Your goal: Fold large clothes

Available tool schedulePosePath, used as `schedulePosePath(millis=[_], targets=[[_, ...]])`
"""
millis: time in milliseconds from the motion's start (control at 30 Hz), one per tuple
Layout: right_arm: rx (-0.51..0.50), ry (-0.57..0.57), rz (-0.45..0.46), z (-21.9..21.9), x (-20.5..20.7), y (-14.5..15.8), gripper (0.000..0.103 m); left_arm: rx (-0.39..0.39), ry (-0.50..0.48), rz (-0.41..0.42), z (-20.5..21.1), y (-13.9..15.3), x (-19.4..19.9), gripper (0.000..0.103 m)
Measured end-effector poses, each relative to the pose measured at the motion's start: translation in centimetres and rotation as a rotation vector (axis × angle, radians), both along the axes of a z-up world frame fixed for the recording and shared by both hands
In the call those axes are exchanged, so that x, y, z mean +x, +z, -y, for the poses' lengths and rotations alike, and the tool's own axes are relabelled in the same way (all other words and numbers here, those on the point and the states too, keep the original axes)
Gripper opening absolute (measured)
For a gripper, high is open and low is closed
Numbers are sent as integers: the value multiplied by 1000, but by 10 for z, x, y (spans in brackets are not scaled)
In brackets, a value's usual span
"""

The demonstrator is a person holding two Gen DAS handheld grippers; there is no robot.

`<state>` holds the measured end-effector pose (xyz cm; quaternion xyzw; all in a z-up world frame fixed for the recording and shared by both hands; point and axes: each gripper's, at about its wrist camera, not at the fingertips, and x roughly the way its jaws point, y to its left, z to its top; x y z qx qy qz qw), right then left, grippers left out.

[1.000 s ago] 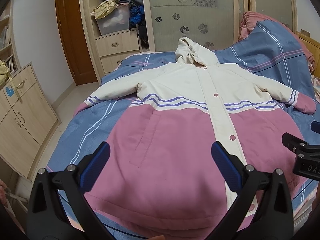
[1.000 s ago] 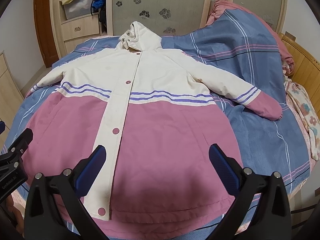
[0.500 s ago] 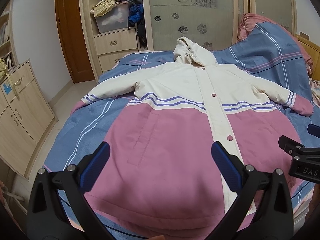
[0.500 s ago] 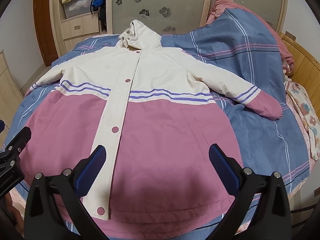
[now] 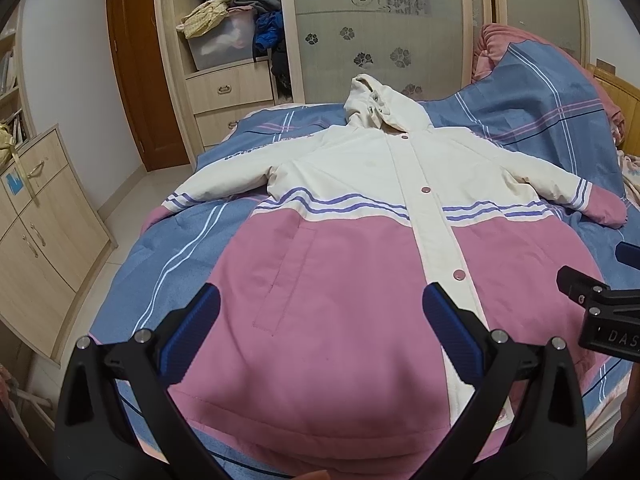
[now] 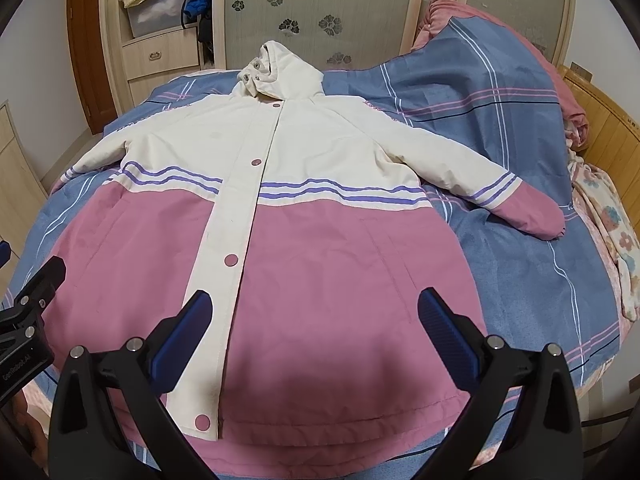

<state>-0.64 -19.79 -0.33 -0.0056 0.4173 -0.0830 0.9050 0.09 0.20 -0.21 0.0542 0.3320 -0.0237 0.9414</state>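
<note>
A large hooded coat (image 5: pixel 344 280) (image 6: pixel 320 264), cream above and pink below with purple stripes, lies flat and face up on the bed with both sleeves spread out. Its hood points toward the wardrobe. My left gripper (image 5: pixel 320 332) hovers open above the pink lower left part, near the hem. My right gripper (image 6: pixel 316 332) hovers open above the pink lower right part. Neither holds any cloth. The right gripper's body (image 5: pixel 608 312) shows at the right edge of the left wrist view. At the left edge of the right wrist view is the left gripper's body (image 6: pixel 28 320).
A blue striped bedcover (image 5: pixel 168 248) (image 6: pixel 520 240) lies under the coat, with a bunched quilt (image 6: pixel 480 72) at the far right. A wardrobe (image 5: pixel 240 80) with drawers stands behind the bed. A wooden cabinet (image 5: pixel 36 220) is at the left, and a floral cloth (image 6: pixel 608 232) at the right.
Both grippers have tilted or drawn slightly so the coat sits a little lower and nearer in view. Both stay open; the coat has not moved.
</note>
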Motion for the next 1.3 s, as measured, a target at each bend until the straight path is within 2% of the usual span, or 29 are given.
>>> schedulePosePath(millis=[133,333,467,567,667,700,767,867,900,967,1000,1033,1067,1100,1133,1167,1200,1233,1267,1300], targets=[[12,10,-2,0,1,0,102,-7,5,9,-2,1,-1,101],[53,8,-43,5,7,-8,102,-71,-33,6,-8,4,1,101],[56,4,-52,12,14,-16,102,-30,-34,-2,-1,-2,6,101],[93,-6,-22,25,21,-17,102,24,-45,10,1,-10,16,101],[107,-31,15,40,39,-6,102,-40,-73,-2,-9,-10,39,101],[114,-39,40,47,62,4,102,-50,-69,-2,-10,-7,49,101],[120,-58,59,56,103,17,102,-45,-84,-43,-2,5,99,101],[185,-122,145,79,219,41,102,-7,-106,-11,22,32,186,101],[193,-142,161,85,250,40,102,-4,-97,-7,30,38,213,101],[202,-204,143,101,306,22,102,-28,-69,-54,50,48,294,101],[244,-236,125,112,328,0,102,-35,-49,-78,58,48,325,101],[329,-238,135,123,334,-27,102,-33,-30,-96,66,48,356,101],[430,-212,188,132,325,-58,102,-17,-15,-105,78,48,397,101],[492,-201,226,139,318,-87,102,-3,-12,-107,83,46,422,101],[487,-220,133,144,327,-104,102,10,-14,-112,92,43,452,101],[486,-216,5,150,340,-110,96,18,-25,-133,101,39,482,101],[514,-212,28,151,337,-101,96,44,-20,-171,116,32,519,101],[546,-211,107,156,328,-90,97,79,11,-186,127,25,548,101],[551,-223,198,160,315,-76,102,116,51,-196,137,17,573,101],[528,-235,223,160,310,-69,102,134,74,-208,143,9,588,101]])
